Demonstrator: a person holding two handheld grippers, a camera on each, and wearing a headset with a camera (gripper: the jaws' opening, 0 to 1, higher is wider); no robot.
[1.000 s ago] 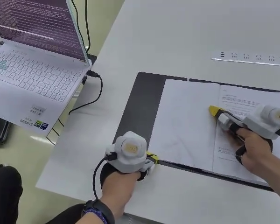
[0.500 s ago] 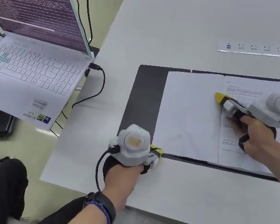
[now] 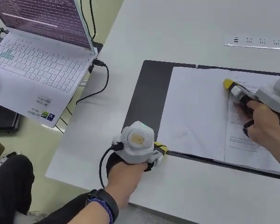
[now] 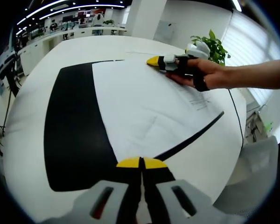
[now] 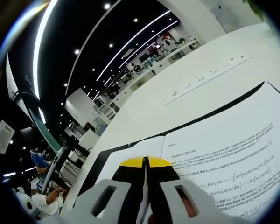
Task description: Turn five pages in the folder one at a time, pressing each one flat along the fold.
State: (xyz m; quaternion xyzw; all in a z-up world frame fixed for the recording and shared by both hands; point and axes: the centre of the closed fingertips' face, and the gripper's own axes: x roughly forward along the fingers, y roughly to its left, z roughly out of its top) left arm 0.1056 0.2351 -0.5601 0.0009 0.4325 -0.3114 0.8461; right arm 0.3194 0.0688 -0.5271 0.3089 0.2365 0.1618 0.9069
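An open black folder [image 3: 151, 93] lies on the white table, a blank white page [image 3: 196, 112] on its left half and a printed page [image 3: 245, 135] on the right. My left gripper [image 3: 160, 150] is shut and rests its yellow tips on the folder's near bottom edge [image 4: 141, 163]. My right gripper [image 3: 227, 84] is shut, its yellow tips pressed on the paper by the fold near the top of the pages [image 5: 144, 162]. In the left gripper view the right gripper [image 4: 154, 61] lies across the far pages.
An open laptop [image 3: 35, 60] sits at the left off the table's edge, its cable [image 3: 95, 88] trailing beside the folder. A power strip [image 3: 261, 42] lies flat at the back right. Bare table surrounds the folder.
The head camera has shifted. My right gripper has slid a little up the fold toward the top of the pages. The left gripper stays put on the folder's edge.
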